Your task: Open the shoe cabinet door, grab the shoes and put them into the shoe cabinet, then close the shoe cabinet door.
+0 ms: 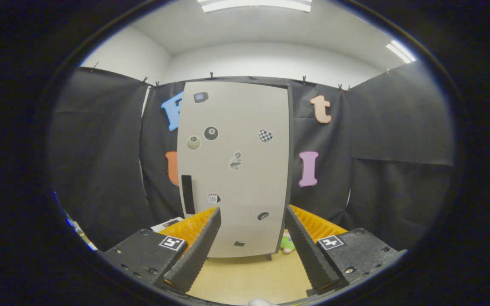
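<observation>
Cabinet (234, 170): a tall pale unit standing upright on the floor (245, 276), well beyond the fingers and centred between them as seen from the gripper. Its door is shut and flush. A dark vertical handle (188, 194) sits near the door's left edge, low down. Small stickers (211, 133) are scattered over the door face: a black ball, a pale round one, a checkered heart, a small figure, and a few dark marks lower down. A short dark foot shows under the cabinet's right corner.

Gripper (253, 212): fingers spread wide apart, holding nothing, with the lower part of the door visible in the gap between them. Each finger has a ribbed inner face, and the body behind each carries a square black-and-white marker.

Toy (287, 244): a small green and pink soft item on the floor just beside the cabinet's lower right corner, partly hidden by the right finger; what it is exactly cannot be told.

A small white rounded object (262, 302) shows on the floor nearest the camera, between the finger bases; too little is seen to identify it. Flat papers (167, 224) lie on the floor left of the cabinet, behind the left finger.

Surroundings: black cloth (100, 170) hangs behind and to both sides of the cabinet, clipped along its top. White walls and a ceiling with strip lights (255, 4) rise above the cloth. The floor is light wood-toned.
</observation>
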{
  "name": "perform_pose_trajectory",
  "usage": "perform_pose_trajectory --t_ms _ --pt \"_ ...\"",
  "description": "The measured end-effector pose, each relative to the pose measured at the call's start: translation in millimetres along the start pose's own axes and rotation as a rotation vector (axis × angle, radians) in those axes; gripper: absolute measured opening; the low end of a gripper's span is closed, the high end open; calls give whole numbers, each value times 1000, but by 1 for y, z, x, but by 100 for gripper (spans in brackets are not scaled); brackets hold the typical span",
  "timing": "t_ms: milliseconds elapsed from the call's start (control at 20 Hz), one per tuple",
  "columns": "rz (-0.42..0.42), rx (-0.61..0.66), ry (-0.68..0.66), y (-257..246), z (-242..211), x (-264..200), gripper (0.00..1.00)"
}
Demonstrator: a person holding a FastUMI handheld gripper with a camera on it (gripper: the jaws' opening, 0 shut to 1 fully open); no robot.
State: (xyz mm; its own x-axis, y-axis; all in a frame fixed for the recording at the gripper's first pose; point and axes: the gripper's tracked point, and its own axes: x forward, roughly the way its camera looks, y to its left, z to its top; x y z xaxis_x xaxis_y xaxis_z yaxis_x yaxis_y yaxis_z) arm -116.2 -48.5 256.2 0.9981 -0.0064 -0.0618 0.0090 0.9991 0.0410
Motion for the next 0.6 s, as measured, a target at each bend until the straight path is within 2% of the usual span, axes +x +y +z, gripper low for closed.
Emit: perform_pose_trajectory --t_ms 600 --pt "11 3 7 1 -1 8 99"
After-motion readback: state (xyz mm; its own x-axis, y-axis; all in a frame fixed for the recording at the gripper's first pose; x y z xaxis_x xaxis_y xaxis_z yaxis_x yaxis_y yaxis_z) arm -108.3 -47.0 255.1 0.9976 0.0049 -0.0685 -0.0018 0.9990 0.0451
